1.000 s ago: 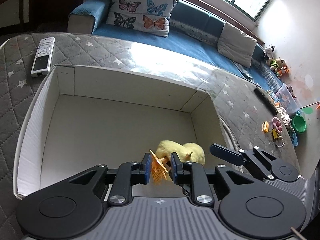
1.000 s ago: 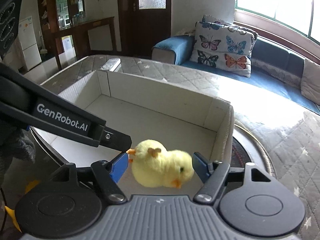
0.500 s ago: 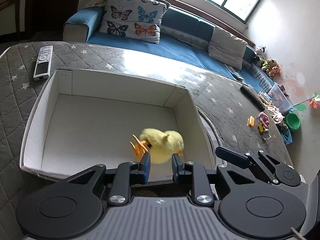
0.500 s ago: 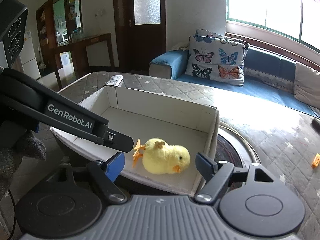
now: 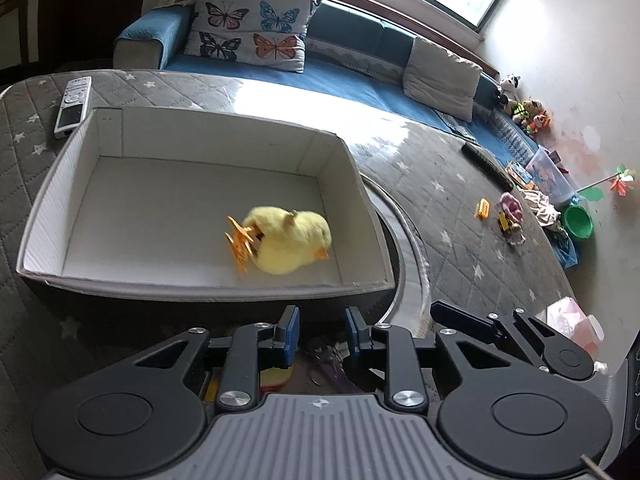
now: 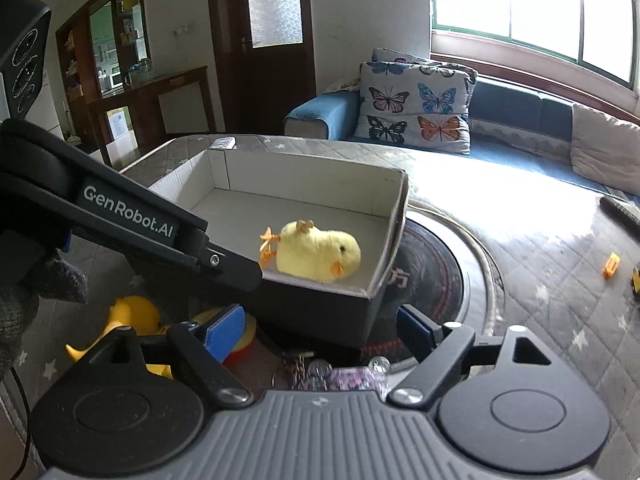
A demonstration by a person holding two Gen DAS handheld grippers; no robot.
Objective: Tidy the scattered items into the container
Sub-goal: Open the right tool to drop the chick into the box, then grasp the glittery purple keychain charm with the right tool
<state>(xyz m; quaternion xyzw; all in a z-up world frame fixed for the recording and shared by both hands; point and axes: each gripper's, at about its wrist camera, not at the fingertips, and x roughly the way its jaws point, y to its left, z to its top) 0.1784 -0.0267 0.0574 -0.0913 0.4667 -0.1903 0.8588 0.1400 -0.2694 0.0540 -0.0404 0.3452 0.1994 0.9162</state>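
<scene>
A yellow plush chick (image 5: 286,242) with orange feet lies on its side on the floor of the white-lined box (image 5: 52,200), near the right front corner. The same chick (image 6: 320,256) shows in the right wrist view, inside the box (image 6: 394,216). My left gripper (image 5: 320,332) hangs in front of the box's near wall, open by a narrow gap with nothing in it. My right gripper (image 6: 320,326) is held wide open and empty before the box's front corner. Below it lie a purple keychain (image 6: 340,376) and a yellow toy (image 6: 128,316).
A white remote (image 5: 74,104) lies behind the box. An orange brick (image 5: 483,208), a pink toy (image 5: 510,204), a toy car (image 5: 505,224) and a black remote (image 5: 486,166) lie on the quilted grey table to the right. A blue sofa (image 5: 360,80) stands beyond.
The left gripper let go of the chick's orange foot, and the chick dropped onto the box floor. Both grippers drew back out of the box toward its near side.
</scene>
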